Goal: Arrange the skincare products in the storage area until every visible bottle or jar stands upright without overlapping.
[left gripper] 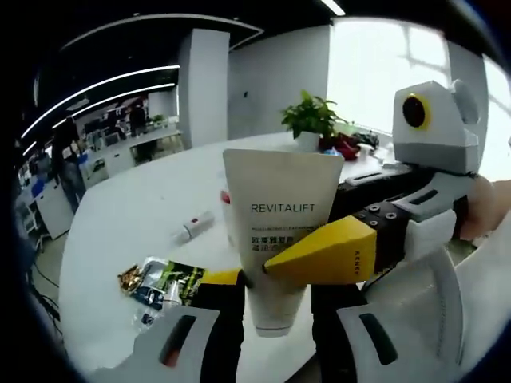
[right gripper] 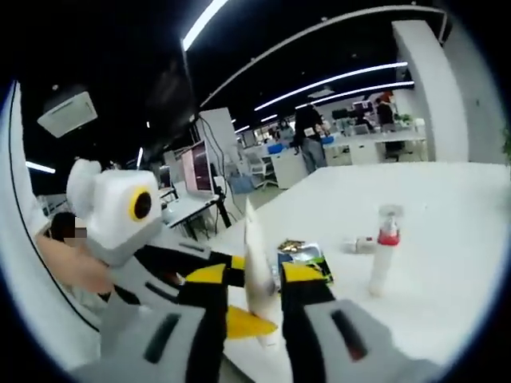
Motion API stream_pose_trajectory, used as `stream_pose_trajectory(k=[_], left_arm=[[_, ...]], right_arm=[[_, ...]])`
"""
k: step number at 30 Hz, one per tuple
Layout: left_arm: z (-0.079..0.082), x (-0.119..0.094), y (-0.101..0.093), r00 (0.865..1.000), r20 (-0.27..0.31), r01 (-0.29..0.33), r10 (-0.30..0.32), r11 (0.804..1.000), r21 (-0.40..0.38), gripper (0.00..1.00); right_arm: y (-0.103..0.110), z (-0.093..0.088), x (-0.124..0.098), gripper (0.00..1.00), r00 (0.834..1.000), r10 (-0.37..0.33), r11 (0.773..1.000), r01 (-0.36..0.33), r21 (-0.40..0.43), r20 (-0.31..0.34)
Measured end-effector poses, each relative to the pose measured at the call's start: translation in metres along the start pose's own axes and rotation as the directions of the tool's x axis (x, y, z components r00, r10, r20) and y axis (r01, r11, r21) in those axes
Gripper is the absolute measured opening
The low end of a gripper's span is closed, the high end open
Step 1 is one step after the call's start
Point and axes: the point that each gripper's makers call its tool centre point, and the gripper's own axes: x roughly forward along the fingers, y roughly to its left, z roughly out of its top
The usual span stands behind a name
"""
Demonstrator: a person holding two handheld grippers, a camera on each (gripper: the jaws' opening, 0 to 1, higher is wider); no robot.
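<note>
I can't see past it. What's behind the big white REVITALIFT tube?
Behind the REVITALIFT tube, a green potted plant peeks over its top edge on the white table. The tube hides the table directly behind it, so anything sitting there can't be seen.

Potted green plant (left gripper: 311, 120) at far edge of white table (left gripper: 128, 215), red item just beside it. Crinkled foil snack packet (left gripper: 160, 281) lying flat on table near front edge. Office desks with monitors (right gripper: 196, 169) and chairs in background. People standing among distant desks (right gripper: 307, 132). Long ceiling light strips (right gripper: 343, 78) overhead.
</note>
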Motion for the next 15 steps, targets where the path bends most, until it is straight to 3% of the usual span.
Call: stream_pose_trajectory(k=[9,15], left_arm=[[-0.0021,-0.0021,-0.0036,1.0,0.01,0.014,-0.014,1.0,-0.024,0.29],[0.0,-0.003,-0.0091,0.997,0.027,0.069,-0.068,0.997,-0.019,0.3]], right_arm=[[0.0,-0.0013,-0.0001,0.14,1.0,-0.002,0.999,0.002,-0.052,-0.005],[-0.0017,0.0,-0.005,0.12,0.999,0.038,0.998,-0.038,-0.058,-0.007]])
